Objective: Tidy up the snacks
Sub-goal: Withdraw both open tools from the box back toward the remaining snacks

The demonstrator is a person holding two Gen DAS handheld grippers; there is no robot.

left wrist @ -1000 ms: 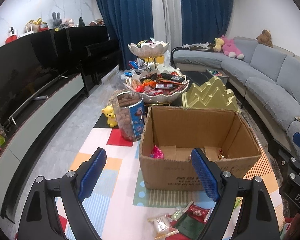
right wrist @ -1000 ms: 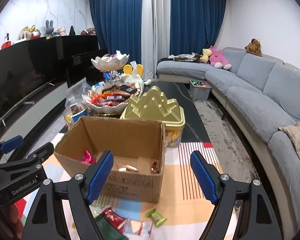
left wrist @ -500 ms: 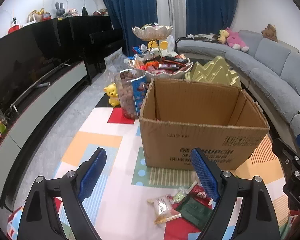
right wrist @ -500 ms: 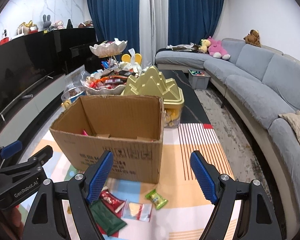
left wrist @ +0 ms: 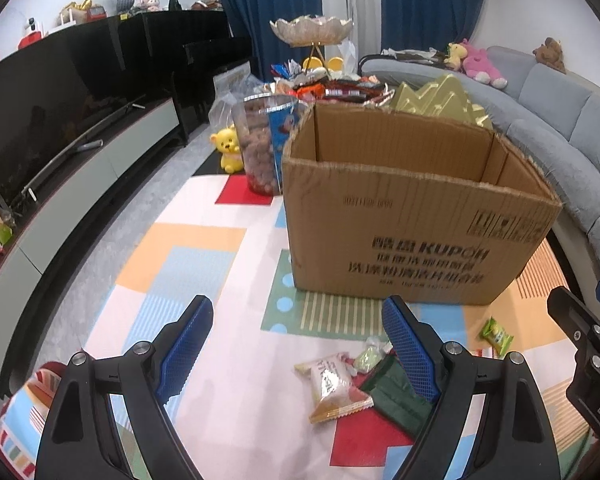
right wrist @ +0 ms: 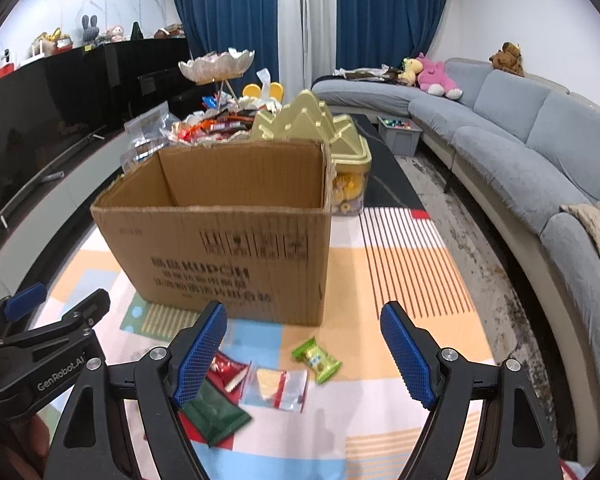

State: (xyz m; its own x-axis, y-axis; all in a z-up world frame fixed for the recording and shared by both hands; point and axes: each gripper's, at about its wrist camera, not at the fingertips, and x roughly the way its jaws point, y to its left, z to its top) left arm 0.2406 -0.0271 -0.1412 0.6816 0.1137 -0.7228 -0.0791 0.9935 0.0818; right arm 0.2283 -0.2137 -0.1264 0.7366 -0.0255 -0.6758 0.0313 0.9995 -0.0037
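Both tongs, left (left wrist: 298, 346) and right (right wrist: 302, 350), apart, empty, angled down over loose snack packets (right wrist: 274, 390) on mat by cardboard box (right wrist: 228, 248), likely for pickup.

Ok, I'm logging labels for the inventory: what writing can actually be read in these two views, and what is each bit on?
"KUPOH": cardboard box, front face, left wrist view.
"GenRobot.AI": left gripper body, right wrist view.
"DA", cut off at the frame edge: right gripper body, left wrist view.
Number line near the box's top edge: too small to read.
Other printed lines and handling symbols on the box: blurred.
Snack packets on the mat: print too small.
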